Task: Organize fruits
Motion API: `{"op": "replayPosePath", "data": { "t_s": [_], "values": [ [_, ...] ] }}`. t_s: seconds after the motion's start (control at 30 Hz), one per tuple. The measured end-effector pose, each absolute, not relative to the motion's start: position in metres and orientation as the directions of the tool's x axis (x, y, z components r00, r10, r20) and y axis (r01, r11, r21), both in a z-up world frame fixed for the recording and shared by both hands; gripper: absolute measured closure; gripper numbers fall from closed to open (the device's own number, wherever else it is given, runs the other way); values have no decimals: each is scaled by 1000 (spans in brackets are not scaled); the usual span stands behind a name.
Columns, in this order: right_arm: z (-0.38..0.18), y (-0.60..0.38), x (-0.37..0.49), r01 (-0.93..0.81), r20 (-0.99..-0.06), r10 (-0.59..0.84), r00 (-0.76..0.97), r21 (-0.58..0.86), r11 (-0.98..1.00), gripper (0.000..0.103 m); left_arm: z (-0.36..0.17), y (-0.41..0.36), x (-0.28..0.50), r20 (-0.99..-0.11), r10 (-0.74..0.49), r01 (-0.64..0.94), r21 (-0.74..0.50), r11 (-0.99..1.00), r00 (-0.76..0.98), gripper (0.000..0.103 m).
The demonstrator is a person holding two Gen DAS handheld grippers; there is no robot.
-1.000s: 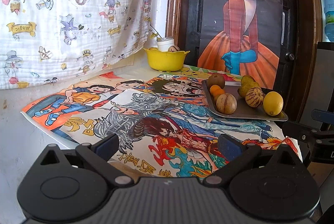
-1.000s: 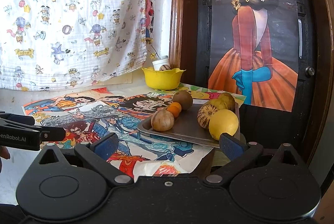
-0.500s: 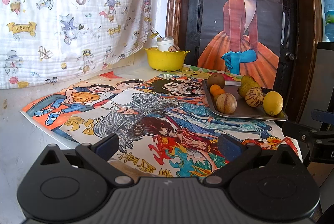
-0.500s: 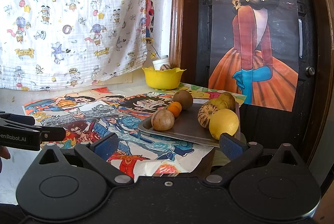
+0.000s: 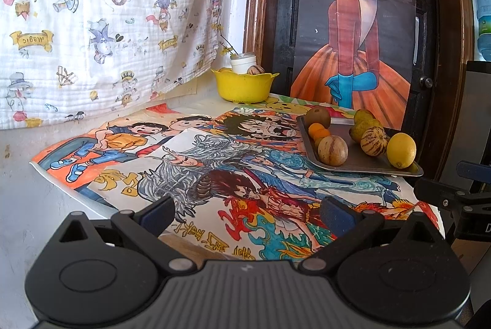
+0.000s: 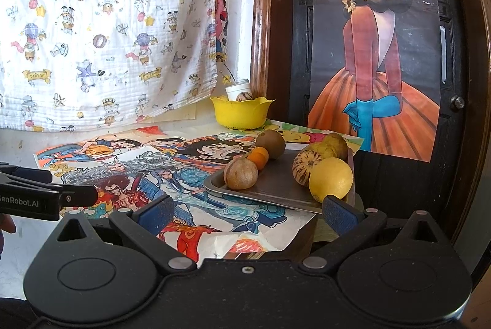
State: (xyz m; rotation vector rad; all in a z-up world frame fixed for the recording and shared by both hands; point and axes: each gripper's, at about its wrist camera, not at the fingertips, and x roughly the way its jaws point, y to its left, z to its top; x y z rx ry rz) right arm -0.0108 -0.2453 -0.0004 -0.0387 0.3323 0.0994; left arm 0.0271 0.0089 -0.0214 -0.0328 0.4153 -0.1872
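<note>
A metal tray (image 5: 356,161) (image 6: 276,181) at the table's right holds several fruits: a lemon (image 5: 401,150) (image 6: 330,179), striped melons (image 5: 332,150) (image 6: 241,174), small oranges (image 5: 319,131) (image 6: 258,157), a kiwi (image 5: 318,117) (image 6: 270,144) and pears (image 5: 363,121) (image 6: 334,145). A yellow bowl (image 5: 242,85) (image 6: 241,114) at the back holds a striped fruit and a white jar. My left gripper (image 5: 247,215) is open and empty over the table's front edge. My right gripper (image 6: 247,214) is open and empty just before the tray's near corner.
Colourful cartoon posters (image 5: 184,163) cover the table. A patterned white cloth (image 5: 92,22) hangs on the left wall. A dark door with a girl poster (image 5: 353,37) stands behind the tray. Each gripper's side shows in the other's view (image 5: 454,200) (image 6: 36,200).
</note>
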Motion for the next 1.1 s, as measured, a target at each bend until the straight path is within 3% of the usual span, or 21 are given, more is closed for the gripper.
{"op": "replayPosePath", "data": {
  "t_s": [1.1],
  "values": [
    [1, -246, -10, -105, -330, 92, 939, -22, 994, 1, -24, 10, 26, -406, -197, 177, -86, 980, 893, 0]
  ]
}}
